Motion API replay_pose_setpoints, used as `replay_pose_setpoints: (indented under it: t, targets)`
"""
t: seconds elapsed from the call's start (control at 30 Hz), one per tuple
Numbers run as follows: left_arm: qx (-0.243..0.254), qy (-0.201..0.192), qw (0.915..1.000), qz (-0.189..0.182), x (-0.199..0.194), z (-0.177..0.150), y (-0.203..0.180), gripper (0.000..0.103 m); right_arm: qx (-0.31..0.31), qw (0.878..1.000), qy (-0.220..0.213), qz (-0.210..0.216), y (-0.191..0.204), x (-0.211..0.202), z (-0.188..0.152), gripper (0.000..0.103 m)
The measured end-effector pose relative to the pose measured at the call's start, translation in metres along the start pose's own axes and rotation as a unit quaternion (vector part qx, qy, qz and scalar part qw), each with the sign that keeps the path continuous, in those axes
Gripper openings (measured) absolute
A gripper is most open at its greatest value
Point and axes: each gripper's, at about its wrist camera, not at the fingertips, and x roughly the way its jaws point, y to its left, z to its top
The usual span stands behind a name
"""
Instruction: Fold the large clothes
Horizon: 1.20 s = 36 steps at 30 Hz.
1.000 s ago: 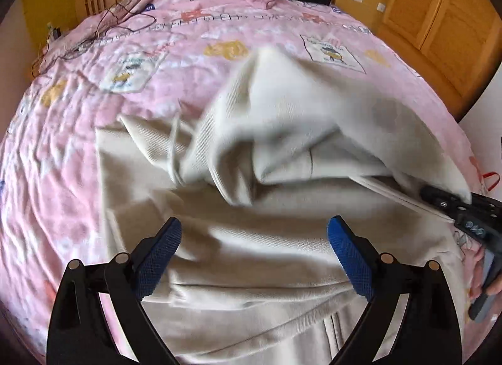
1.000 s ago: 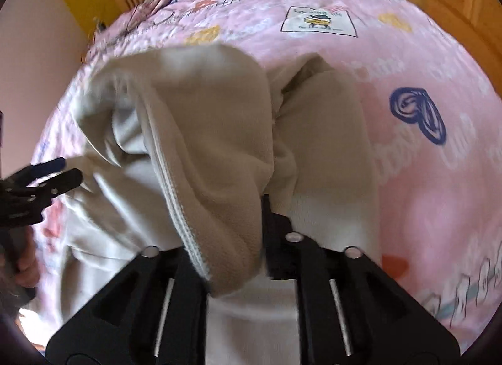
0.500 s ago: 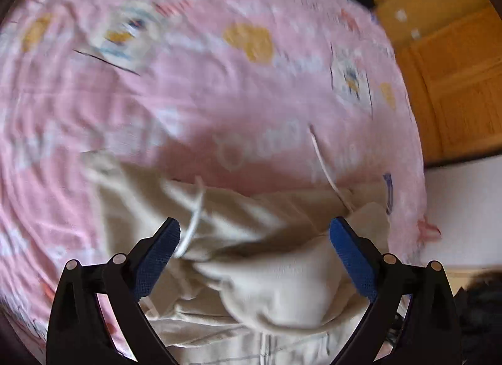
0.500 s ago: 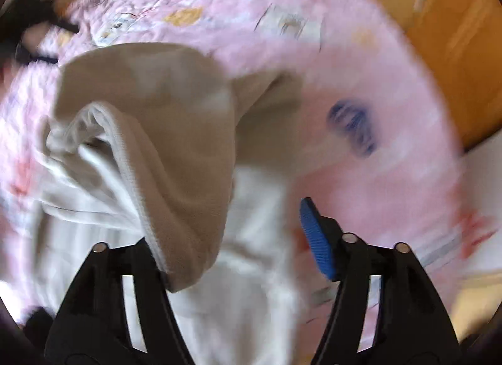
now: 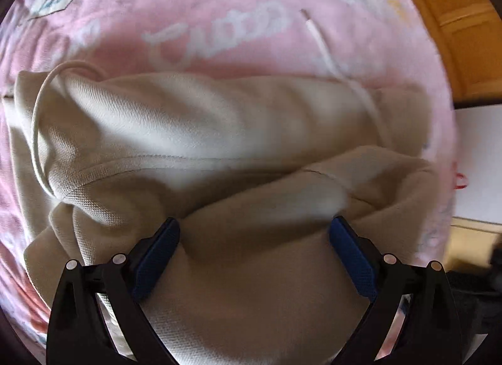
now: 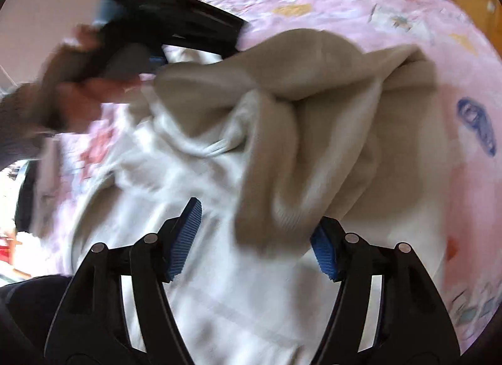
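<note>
A beige hooded sweatshirt (image 5: pixel 200 133) lies bunched on a pink quilt (image 5: pixel 219 20), its drawstring (image 5: pixel 332 54) trailing onto the quilt. My left gripper (image 5: pixel 254 249) is open and hovers low over a raised fold of the fabric, which bulges between the blue pads (image 5: pixel 157 255). In the right wrist view the same sweatshirt (image 6: pixel 313 120) is heaped, with a ribbed cuff (image 6: pixel 282 217) hanging down between the fingers. My right gripper (image 6: pixel 257 236) is open, holding nothing. The left gripper and the hand holding it (image 6: pixel 150 32) show blurred at upper left.
The pink printed quilt (image 6: pixel 408 20) covers the bed on all sides. Orange wooden cabinets (image 5: pixel 464 39) stand beyond the bed's far right edge. A white wall and floor lie past the right edge of the bed (image 5: pixel 477 161).
My right gripper has opened and let go of the sleeve cuff it held. My left gripper has swung over to the hood side of the sweatshirt and dropped close to the fabric.
</note>
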Motion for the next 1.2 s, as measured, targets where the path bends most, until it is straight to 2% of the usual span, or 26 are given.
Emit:
replay_pose_setpoints:
  t: [0.1,0.17,0.27,0.3,0.37,0.43,0.47,0.53,0.57,0.6,0.63,0.67,0.77,0.83,0.9,0.97,1.03,1.1,1.13,1.2]
  targets:
    - [0.007,-0.006,0.9999,0.007,0.0,-0.01,0.001,0.093,0.053,0.998,-0.026,-0.003,-0.008,-0.034,0.003,0.065]
    - [0.011,-0.008,0.9999,0.011,-0.006,-0.023,0.004,0.093,0.088,0.995,-0.049,-0.007,-0.023,-0.062,0.025,0.065]
    - [0.021,-0.014,0.9995,0.016,-0.018,-0.044,0.008,0.093,0.064,0.996,-0.067,0.005,-0.038,-0.075,0.075,0.065]
    - [0.026,-0.018,0.9993,0.019,-0.023,-0.051,0.009,0.093,0.048,0.997,-0.052,0.007,-0.043,-0.067,0.091,0.065]
    - [0.033,-0.021,0.9989,0.024,-0.032,-0.061,0.011,0.093,-0.002,1.0,0.004,0.017,-0.053,-0.034,0.121,0.065]
    - [0.032,-0.021,0.999,0.025,-0.041,-0.067,0.019,0.093,-0.036,0.997,0.059,0.032,-0.061,0.002,0.137,0.065]
    - [0.027,-0.022,0.9992,0.019,-0.046,-0.07,0.022,0.093,-0.043,0.993,0.088,0.059,-0.065,0.019,0.143,0.065]
    - [0.018,-0.022,0.9995,0.01,-0.051,-0.071,0.03,0.093,-0.063,0.988,0.12,0.079,-0.067,0.039,0.146,0.064]
    - [0.01,-0.023,0.9997,0.002,-0.054,-0.073,0.034,0.093,-0.069,0.983,0.148,0.085,-0.063,0.049,0.145,0.064]
    - [0.003,-0.024,0.9997,-0.006,-0.057,-0.074,0.038,0.093,-0.077,0.981,0.159,0.076,-0.059,0.054,0.146,0.059]
    - [-0.002,-0.024,0.9997,-0.012,-0.061,-0.076,0.042,0.093,-0.087,0.981,0.152,0.084,-0.054,0.052,0.147,0.034]
    - [-0.009,-0.025,0.9995,-0.018,-0.064,-0.079,0.045,0.093,-0.097,0.981,0.147,0.086,-0.05,0.049,0.147,0.022]
    - [-0.024,-0.031,0.9989,-0.027,-0.073,-0.083,0.051,0.093,-0.148,0.977,0.145,0.053,-0.023,0.038,0.157,0.017]
    - [-0.043,-0.036,0.9973,-0.046,-0.088,-0.089,0.06,0.093,-0.157,0.978,0.131,0.044,-0.014,0.035,0.174,0.015]
    - [-0.062,-0.047,0.9945,-0.07,-0.101,-0.091,0.065,0.093,-0.163,0.981,0.099,0.027,-0.01,0.023,0.205,0.015]
    - [-0.075,-0.065,0.9915,-0.084,-0.12,-0.094,0.076,0.093,-0.182,0.981,0.064,-0.005,-0.006,0.019,0.252,0.015]
    - [-0.08,-0.084,0.9898,-0.082,-0.136,-0.091,0.08,0.093,-0.193,0.98,0.027,-0.036,-0.002,0.017,0.295,0.015]
    - [-0.084,-0.099,0.988,-0.083,-0.145,-0.083,0.084,0.093,-0.213,0.974,-0.018,-0.077,0.004,0.015,0.338,0.015]
    - [-0.089,-0.099,0.9878,-0.081,-0.143,-0.077,0.085,0.093,-0.226,0.968,-0.043,-0.098,0.01,0.01,0.359,0.015]
    - [-0.1,-0.099,0.9874,-0.072,-0.133,-0.057,0.082,0.093,-0.223,0.965,-0.078,-0.112,0.015,0.003,0.386,0.015]
